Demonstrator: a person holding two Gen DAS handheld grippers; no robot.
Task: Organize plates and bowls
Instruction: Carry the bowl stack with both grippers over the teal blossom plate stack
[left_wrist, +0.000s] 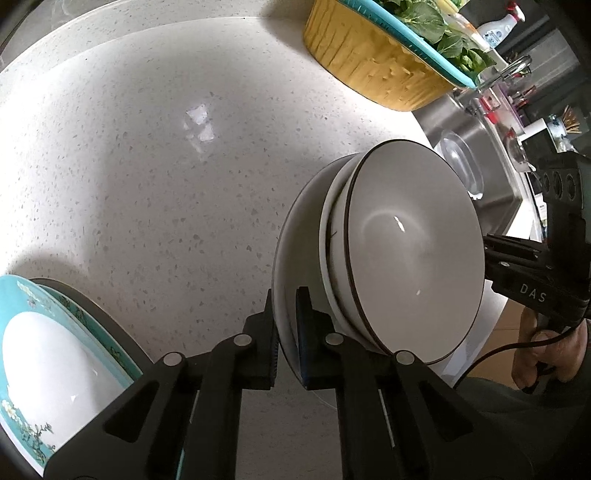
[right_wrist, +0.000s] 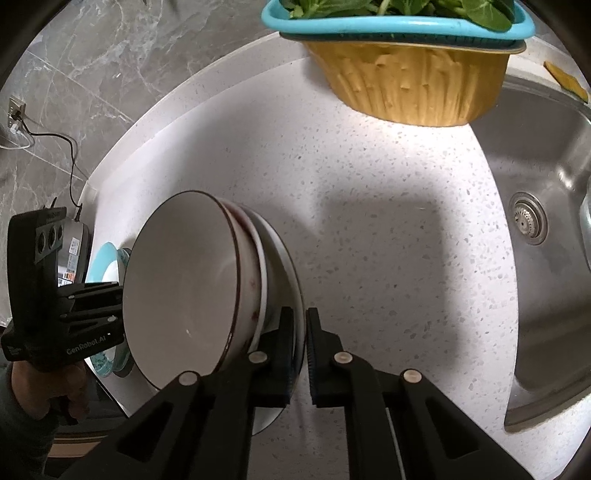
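Black linkage arms and ribbed pads of our left gripper (left_wrist: 286, 332) filled the bottom of the left wrist view, the claw clamped on the rim of a wide, pale grey ceramic plate (left_wrist: 295, 236). Our right gripper (right_wrist: 300, 354) pinched the same plate (right_wrist: 284, 258) from the opposite side, so we carried it between both tools, seemingly clear of the white speckled stone counter (left_wrist: 147, 184).

On that plate sat two nested white bowls with thin dark rims (left_wrist: 406, 251), the upper one empty and glossy inside; the lower showed reddish smears on its outer wall in the right wrist view (right_wrist: 251, 284). A turquoise floral-bordered plate (left_wrist: 48, 350) lay near the counter's left edge, beside our left gripper. A yellow plastic basin topped by a teal colander of leafy greens (right_wrist: 406, 77) stood toward the back edge, and the stainless steel sink (right_wrist: 546, 155) opened at the counter's right end.

We judged the stack to be in transit. The main risk was the bowls sliding: they only rested on the plate, so any tilt from one hand rising above the other could tip them off. Both grips held only a narrow glazed rim, and if our hands drifted apart or twisted, the plate could slip from the pads. Setting down unevenly might chip it.
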